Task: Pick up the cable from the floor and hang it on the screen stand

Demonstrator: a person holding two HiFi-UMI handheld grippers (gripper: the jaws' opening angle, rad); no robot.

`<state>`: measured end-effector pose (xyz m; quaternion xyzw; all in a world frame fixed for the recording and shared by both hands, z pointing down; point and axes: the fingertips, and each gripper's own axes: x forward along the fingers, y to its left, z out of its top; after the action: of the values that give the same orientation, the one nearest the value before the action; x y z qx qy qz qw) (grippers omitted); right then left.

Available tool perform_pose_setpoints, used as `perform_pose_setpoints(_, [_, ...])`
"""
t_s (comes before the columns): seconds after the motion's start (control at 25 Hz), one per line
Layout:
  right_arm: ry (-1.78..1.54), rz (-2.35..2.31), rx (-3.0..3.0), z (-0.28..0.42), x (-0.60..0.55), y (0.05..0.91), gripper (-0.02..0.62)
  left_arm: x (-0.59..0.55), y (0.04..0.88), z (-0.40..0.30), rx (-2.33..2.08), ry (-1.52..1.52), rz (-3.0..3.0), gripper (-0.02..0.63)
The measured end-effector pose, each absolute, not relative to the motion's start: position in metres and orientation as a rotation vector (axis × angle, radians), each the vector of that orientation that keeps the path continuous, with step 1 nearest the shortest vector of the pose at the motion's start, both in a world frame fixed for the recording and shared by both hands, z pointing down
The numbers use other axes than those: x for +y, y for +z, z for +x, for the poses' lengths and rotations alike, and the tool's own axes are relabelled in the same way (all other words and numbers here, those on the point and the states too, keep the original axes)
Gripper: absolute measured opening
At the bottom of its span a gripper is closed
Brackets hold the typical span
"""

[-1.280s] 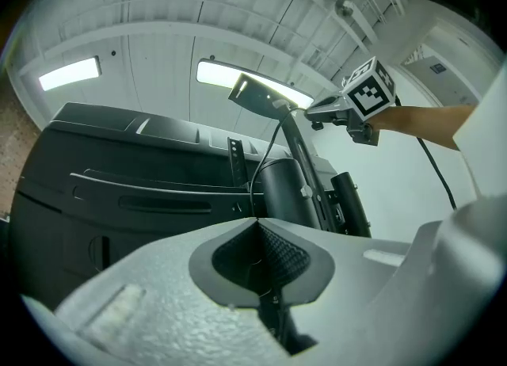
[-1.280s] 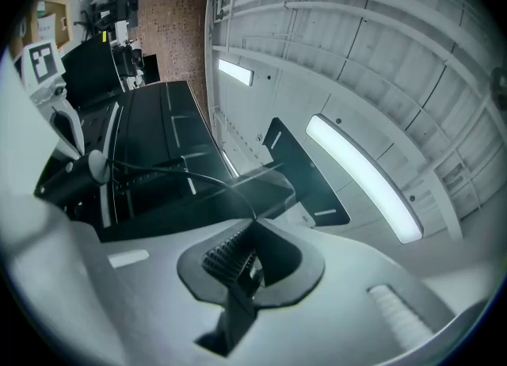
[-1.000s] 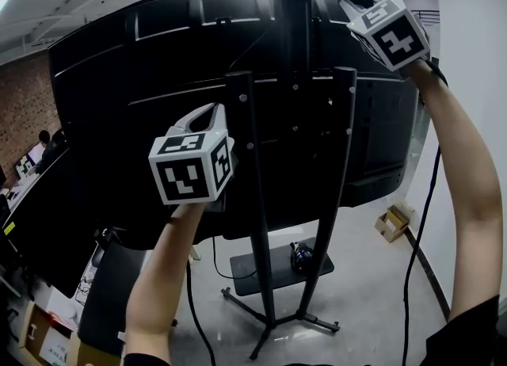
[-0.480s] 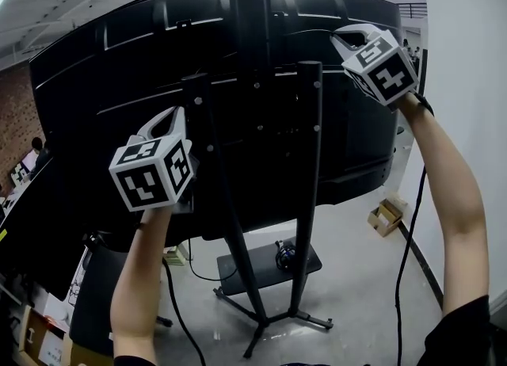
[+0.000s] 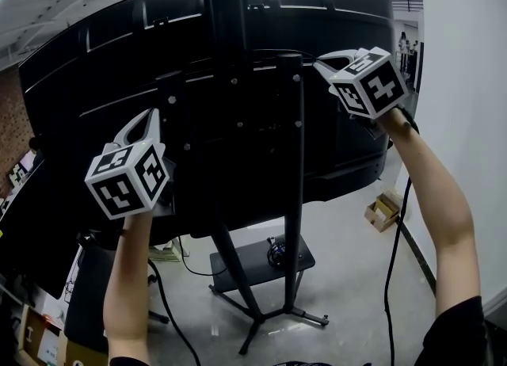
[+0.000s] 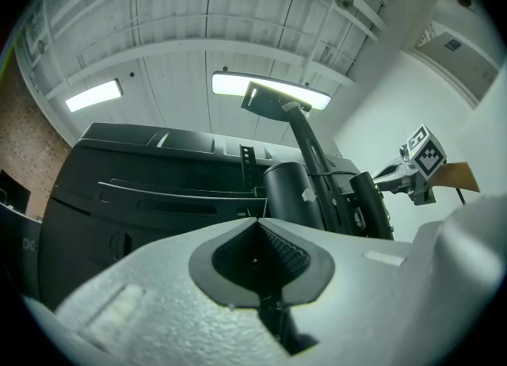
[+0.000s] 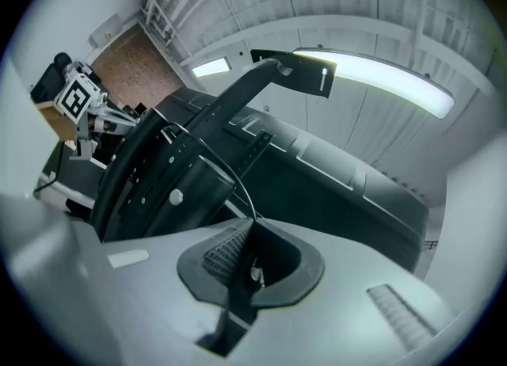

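Passage ahead was blocked by the screen [image 5: 87, 87] and its stand uprights [image 5: 295, 158]; open room was left beside the wall [image 5: 467, 119].

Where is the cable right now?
In the right gripper view, the cable leaves the shut right gripper and runs up-left across the screen stand, behind the screen.

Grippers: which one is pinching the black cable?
The right gripper: the cable runs from its shut jaws to the stand. The left gripper pinches nothing.
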<state>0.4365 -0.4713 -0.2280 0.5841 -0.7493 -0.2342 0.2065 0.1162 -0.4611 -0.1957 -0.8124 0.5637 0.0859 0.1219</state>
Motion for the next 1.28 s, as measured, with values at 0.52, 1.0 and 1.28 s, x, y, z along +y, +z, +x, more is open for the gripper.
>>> perform_pose_setpoints(0.52, [-0.176, 1.654, -2.473, 0.425, -0.483, -0.209, 0.012, -0.456, -0.186, 0.12, 1.704, 0.245, -2.355, -0.003])
perform_pose_setpoints(1.0, [-0.29, 1.698, -2.842, 0.423, -0.466, -0.187, 0.024, -0.45, -0.157, 0.118, 1.783, 0.201, -2.345, -0.003])
perform_pose_setpoints(1.28, [-0.376, 1.763, -2.869, 0.43, -0.439, -0.177, 0.031, -0.443, -0.128, 0.125, 1.799, 0.14, -2.377, -0.002])
